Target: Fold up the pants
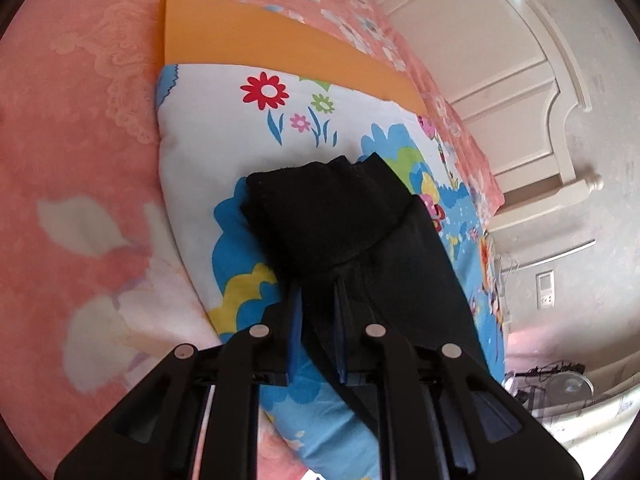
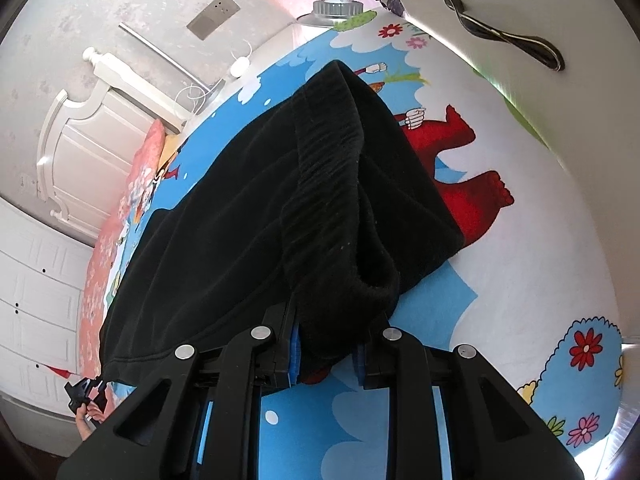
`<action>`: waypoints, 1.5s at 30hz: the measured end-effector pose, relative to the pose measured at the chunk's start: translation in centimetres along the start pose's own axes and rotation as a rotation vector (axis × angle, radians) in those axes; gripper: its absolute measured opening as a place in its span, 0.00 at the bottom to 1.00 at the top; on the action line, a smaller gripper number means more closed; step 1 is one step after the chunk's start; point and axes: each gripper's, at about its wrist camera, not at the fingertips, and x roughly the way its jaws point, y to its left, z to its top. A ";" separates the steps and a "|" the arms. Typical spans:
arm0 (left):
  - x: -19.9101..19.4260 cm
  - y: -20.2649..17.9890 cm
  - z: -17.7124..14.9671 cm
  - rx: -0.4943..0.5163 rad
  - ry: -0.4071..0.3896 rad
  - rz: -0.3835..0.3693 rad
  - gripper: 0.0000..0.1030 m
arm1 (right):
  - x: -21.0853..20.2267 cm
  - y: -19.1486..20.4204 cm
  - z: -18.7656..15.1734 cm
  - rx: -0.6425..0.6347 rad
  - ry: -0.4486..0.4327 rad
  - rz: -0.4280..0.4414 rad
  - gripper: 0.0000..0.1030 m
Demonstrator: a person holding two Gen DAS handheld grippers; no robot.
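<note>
With both grippers, left (image 1: pixel 318 308) and right (image 2: pixel 326 342), pinched shut on the black pants (image 2: pixel 280 208) over the quilt (image 2: pixel 520 248), a fold is underway; next, carry the held edges across evenly.

The pants (image 2: pixel 320 184) in my tongs are matt black cloth, fleecy, with a ribbed waistband at twelve o'clock. My left tongs (image 1: pixel 318 320) and right tongs (image 2: pixel 326 344) are matt black plastic with dull metal pins and blue rubbery pads. The printed sheet (image 1: pixel 224 128) is smooth cotton; the pink bedspread (image 1: pixel 72 120) looks embossed.
</note>
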 end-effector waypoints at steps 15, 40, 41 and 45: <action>-1.3 -3.6 -8.7 -0.035 0.139 -0.293 0.46 | 0.0 1.1 -1.6 -0.085 -0.048 -0.162 0.26; 1.0 -7.1 -13.2 0.063 0.205 -0.257 0.04 | -0.3 9.3 -4.1 -0.288 -0.236 -0.327 0.34; 1.4 -7.2 -13.1 0.071 0.217 -0.250 0.05 | 0.8 9.2 -4.2 -0.291 -0.201 -0.328 0.34; 3.4 -5.2 -13.9 -0.020 0.307 -0.267 0.29 | 2.8 9.1 -5.2 -0.333 -0.143 -0.328 0.34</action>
